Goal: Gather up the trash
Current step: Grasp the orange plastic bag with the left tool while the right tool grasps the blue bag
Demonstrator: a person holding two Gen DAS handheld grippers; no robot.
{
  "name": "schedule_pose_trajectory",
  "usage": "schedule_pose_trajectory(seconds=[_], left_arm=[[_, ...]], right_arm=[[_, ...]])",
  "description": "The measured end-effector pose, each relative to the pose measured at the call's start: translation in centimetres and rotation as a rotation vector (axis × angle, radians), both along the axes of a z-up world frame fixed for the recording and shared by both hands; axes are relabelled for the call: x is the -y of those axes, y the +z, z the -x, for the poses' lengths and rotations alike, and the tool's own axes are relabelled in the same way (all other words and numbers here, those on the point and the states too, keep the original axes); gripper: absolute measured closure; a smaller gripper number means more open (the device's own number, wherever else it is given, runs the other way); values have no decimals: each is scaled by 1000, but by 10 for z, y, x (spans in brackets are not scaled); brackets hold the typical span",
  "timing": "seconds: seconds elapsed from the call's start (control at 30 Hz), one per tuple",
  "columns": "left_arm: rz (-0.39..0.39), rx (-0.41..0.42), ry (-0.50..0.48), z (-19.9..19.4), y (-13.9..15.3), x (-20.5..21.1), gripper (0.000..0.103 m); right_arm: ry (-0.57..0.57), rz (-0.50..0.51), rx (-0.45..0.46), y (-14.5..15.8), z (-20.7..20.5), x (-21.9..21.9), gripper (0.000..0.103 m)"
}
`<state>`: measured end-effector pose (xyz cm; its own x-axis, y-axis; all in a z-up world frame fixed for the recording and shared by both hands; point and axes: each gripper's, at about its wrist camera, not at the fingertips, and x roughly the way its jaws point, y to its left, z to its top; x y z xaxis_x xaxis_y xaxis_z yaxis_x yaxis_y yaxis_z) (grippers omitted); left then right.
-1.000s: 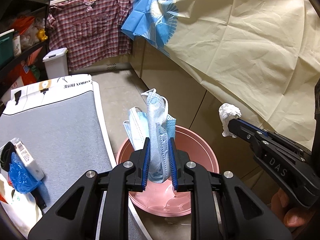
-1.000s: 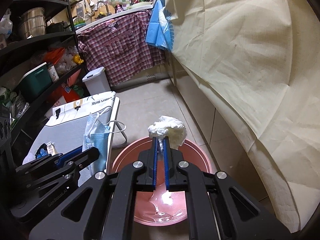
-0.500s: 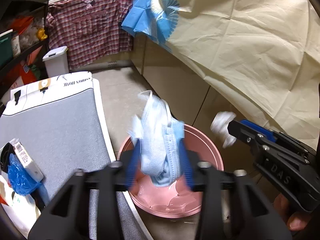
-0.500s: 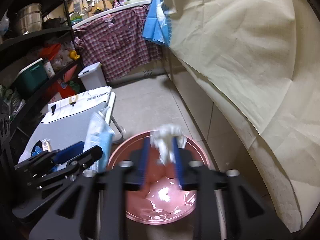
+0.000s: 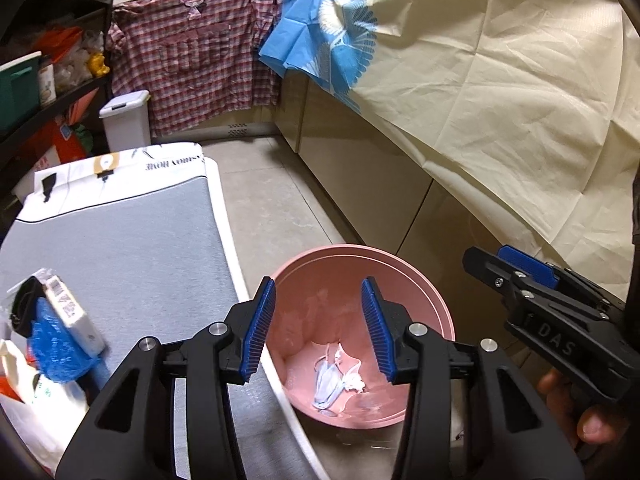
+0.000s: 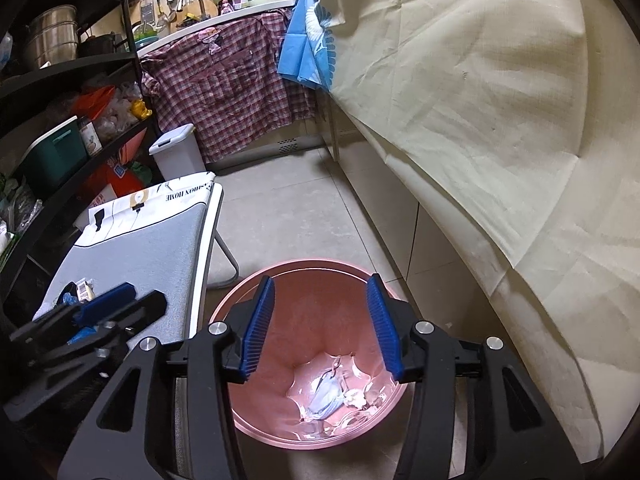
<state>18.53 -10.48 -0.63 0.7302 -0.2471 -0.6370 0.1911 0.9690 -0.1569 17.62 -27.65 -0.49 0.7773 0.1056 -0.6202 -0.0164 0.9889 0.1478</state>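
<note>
A pink bin (image 5: 420, 276) stands on the floor beside the ironing board (image 5: 120, 248); it also shows in the right wrist view (image 6: 248, 292). Blue face masks (image 5: 328, 384) and a white tissue wad (image 5: 354, 382) lie at its bottom; the masks (image 6: 326, 394) and the tissue (image 6: 356, 398) show in the right wrist view too. My left gripper (image 5: 318, 326) is open and empty above the bin. My right gripper (image 6: 322, 326) is open and empty above the bin, and shows at the right of the left wrist view (image 5: 508, 264).
On the board's near left end lie a blue mesh wad (image 5: 52, 344), a small white carton (image 5: 68, 316) and a white bag (image 5: 24, 400). A cream sheet (image 5: 500, 100) drapes the cabinets on the right. A white lidded bin (image 5: 126, 120) and shelves (image 6: 60, 80) stand behind.
Both grippers opened. The face masks dropped from the left gripper and the tissue wad from the right one into the pink bin.
</note>
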Motion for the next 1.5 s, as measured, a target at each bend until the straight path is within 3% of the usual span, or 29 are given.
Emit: schedule_pose_trajectory(seconds=[0.33, 0.47, 0.9, 1.1, 1.5], left_arm=[[-16, 47, 81, 35, 22, -50, 59], [-25, 54, 132, 57, 26, -81, 59], [-47, 131, 380, 116, 42, -191, 59], [-52, 138, 494, 133, 32, -232, 59], [-20, 58, 605, 144, -4, -284, 59]], right_arm=[[-12, 27, 121, 16, 20, -12, 55], [11, 16, 120, 21, 23, -18, 57], [195, 0, 150, 37, 48, -76, 63], [324, -64, 162, 42, 53, -125, 76], [498, -110, 60, 2, 38, -232, 76]])
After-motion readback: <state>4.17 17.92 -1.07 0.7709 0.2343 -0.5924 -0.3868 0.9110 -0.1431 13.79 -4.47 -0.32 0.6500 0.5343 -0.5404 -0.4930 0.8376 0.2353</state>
